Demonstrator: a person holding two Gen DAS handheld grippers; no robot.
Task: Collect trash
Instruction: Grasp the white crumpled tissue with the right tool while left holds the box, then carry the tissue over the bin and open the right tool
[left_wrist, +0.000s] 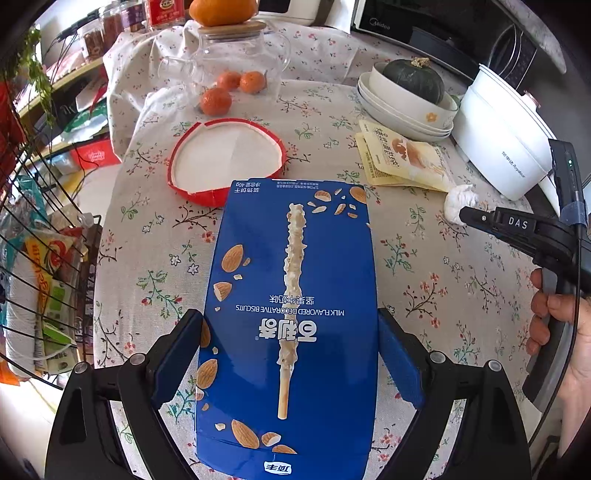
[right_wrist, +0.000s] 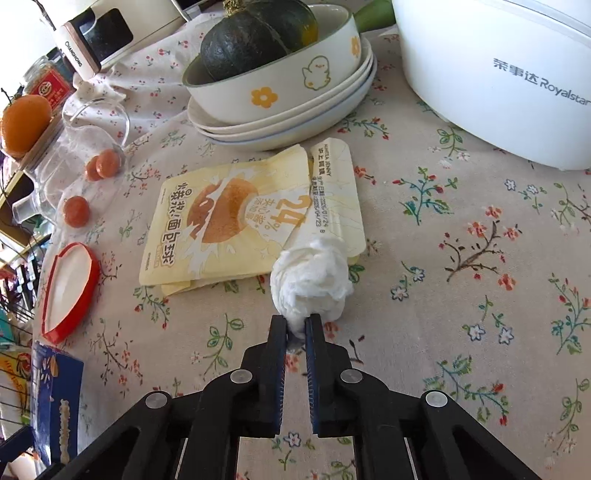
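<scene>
- Left tool (left_wrist: 290, 354): fingers spread wide and pressed against the two long edges of the blue biscuit box (left_wrist: 291, 314). Box is held flat-face up, its length running along the fingers, so the wide stance fits the box's width. It appears lifted off the tabletop (left_wrist: 461, 295), though no clear gap shows.
- Right tool (right_wrist: 295, 325): fingers nearly pressed together, pinching the near edge of the crumpled white tissue (right_wrist: 314, 277). A soft wad squashes down, hence the narrow gap. Only a small fold sits between the pads; judgement: grip is shallow and could slip on lifting.
- Tissue: rests on the tabletop, its far side touching the corner of the yellow snack packet (right_wrist: 251, 221). Cannot tell whether it overlaps the packet or only touches it.
- Yellow packet: lies flat, opened, just in front of the stacked plates and bowl (right_wrist: 280, 96) holding a dark green squash (right_wrist: 255, 37). It looks like trash not yet collected.
- Red-rimmed lid (left_wrist: 227, 162): lies upside down beyond the box, near the small oranges (left_wrist: 216, 99). Likely another piece to collect.
- White cooker pot (right_wrist: 498, 74): at the right rear, well apart from the tissue; not trash.
- Judgement: each hand carries one item, so both go to the bin together; no bin is visible in either view.
</scene>
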